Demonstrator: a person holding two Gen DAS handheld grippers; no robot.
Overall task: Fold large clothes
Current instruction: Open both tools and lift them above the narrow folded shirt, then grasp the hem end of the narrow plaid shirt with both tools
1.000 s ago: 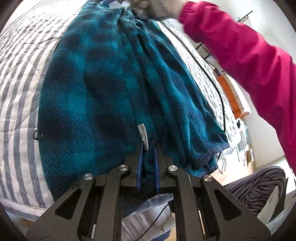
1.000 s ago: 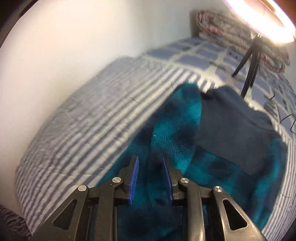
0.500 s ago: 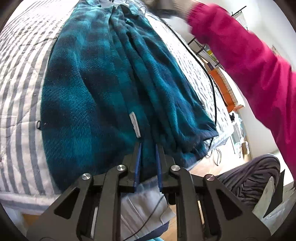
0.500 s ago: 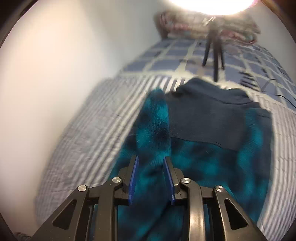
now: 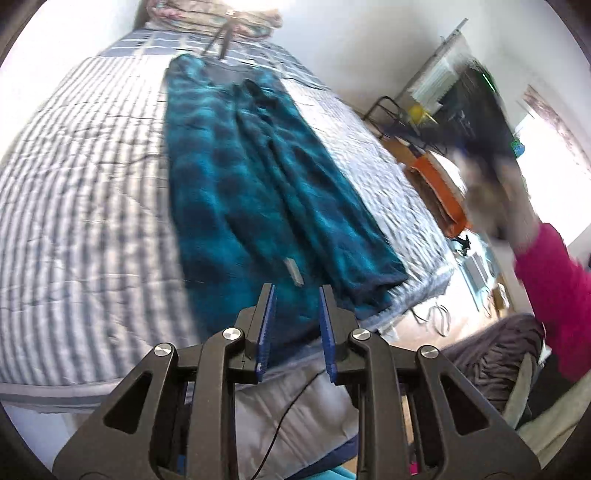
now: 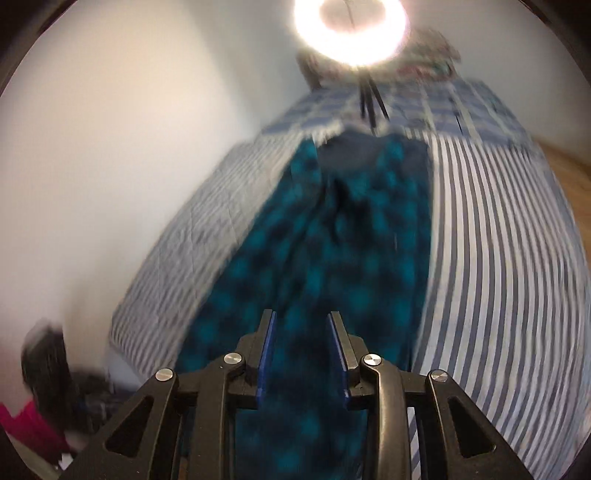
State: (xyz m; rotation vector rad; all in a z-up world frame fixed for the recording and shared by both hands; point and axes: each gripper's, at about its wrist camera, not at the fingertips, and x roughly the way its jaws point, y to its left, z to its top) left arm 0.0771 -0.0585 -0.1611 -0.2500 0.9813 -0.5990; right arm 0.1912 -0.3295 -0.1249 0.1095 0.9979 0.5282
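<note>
I've got the robe (image 5: 236, 177) folded lengthwise into a strip on the bed (image 5: 74, 206); both my left gripper (image 5: 295, 314) and right gripper (image 6: 302, 343) are agape, empty. Crosswise folds remain, I reckon.

A striped quilt (image 5: 85, 206) covers the bed, giving way to a blue checked cover (image 6: 450, 107) at twelve o'clock. A glaring ring light (image 6: 351, 29) stands there on a tripod (image 6: 371, 103). At three o'clock sits something orange (image 5: 439, 192), possibly a basket.
</note>
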